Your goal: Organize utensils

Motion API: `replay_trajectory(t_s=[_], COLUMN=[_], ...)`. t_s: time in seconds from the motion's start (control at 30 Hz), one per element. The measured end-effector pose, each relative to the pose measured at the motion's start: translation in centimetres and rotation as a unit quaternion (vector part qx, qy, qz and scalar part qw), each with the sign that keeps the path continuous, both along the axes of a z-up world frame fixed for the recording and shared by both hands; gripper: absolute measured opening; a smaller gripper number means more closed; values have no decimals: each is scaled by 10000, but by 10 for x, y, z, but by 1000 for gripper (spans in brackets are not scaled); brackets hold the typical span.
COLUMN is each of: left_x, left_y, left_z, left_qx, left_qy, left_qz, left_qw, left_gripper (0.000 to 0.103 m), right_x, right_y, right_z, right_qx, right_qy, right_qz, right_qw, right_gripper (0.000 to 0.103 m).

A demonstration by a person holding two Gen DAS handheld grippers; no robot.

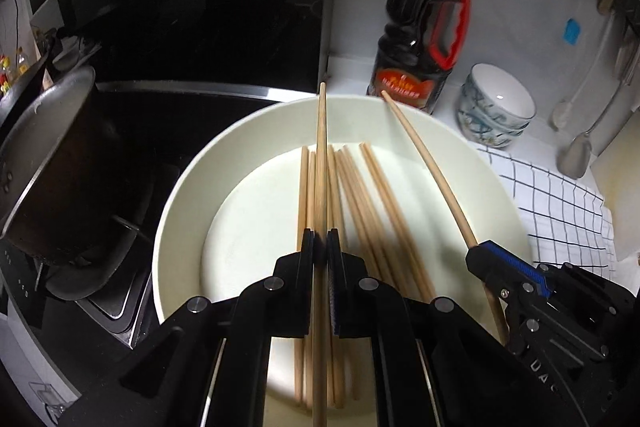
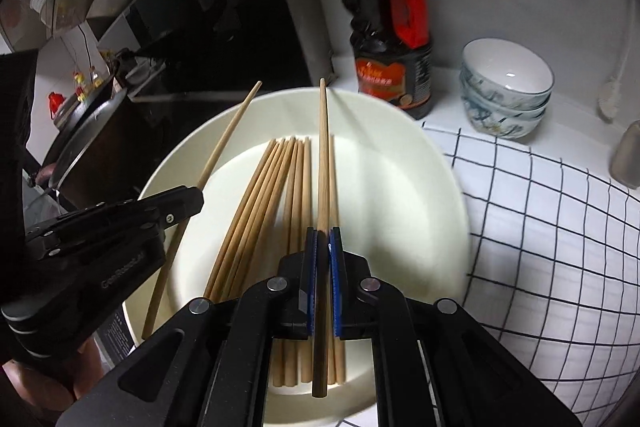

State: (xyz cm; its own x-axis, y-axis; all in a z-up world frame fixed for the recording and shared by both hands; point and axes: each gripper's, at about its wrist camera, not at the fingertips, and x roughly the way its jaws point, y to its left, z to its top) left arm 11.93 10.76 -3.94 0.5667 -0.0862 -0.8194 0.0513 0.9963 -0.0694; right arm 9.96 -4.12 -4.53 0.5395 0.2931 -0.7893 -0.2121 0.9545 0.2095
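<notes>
Chopsticks (image 1: pixel 360 203) lie bunched in the plate (image 1: pixel 180 211) at mid-frame in both views. Left gripper (image 1: pixel 321 247) has its jaws pinched on one chopstick (image 1: pixel 321 155) that runs straight up the frame above the plate; from the right wrist it sits at left. Right gripper (image 2: pixel 323 247) is likewise clamped on its own chopstick (image 2: pixel 323 155), held over the plate. At upper right stand a sauce bottle (image 1: pixel 420 27) and stacked bowls (image 1: pixel 494 107), with checked cloth (image 2: pixel 540 247) lower right

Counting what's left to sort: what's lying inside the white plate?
A loose bunch of wooden chopsticks lies in the white plate. Their near ends are hidden behind the right gripper, so no exact count.
</notes>
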Motion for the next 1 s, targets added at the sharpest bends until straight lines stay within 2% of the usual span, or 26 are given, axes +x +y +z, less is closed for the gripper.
replay_trajectory(t_s=[0.1, 0.17, 0.2, 0.23, 0.3, 0.47, 0.53, 0.73, 1.0], left_x=[3, 3, 3, 2, -4, -9, -14, -29, -45], left_y=[3, 8, 10, 13, 19, 22, 24, 27, 21], left_z=[-5, -8, -8, -6, 2, 8, 11, 27, 46], left_qx=[63, 81, 105, 159, 234, 319, 271, 95, 244], left_qy=[99, 174, 184, 136, -105, 18, 58, -5, -63], left_qz=[24, 125, 196, 314, 479, 521, 560, 596, 505], left_qw=[9999, 9997, 9996, 9993, 9985, 9981, 9980, 9982, 9984], left_gripper=[8, 27, 59, 86, 87, 88, 93, 96, 96], right_x=[1, 0, -1, -1, -3, -14, -19, -32, -47], right_y=[4, 2, -1, -2, -5, -12, -14, -18, -22], right_z=[-1, 1, 3, 5, 8, 15, 20, 34, 54], right_qx=[-92, -96, -84, -95, -192, -275, -301, -348, -291], right_qy=[62, 83, 50, 15, -4, 31, 10, -65, -213], right_qz=[-30, -125, -178, -215, -263, -359, -386, -392, -405], right_qw=[9999, 9998, 9998, 9997, 9995, 9990, 9988, 9986, 9985], right_gripper=[7, 23, 30, 31, 31, 33, 42, 46, 50])
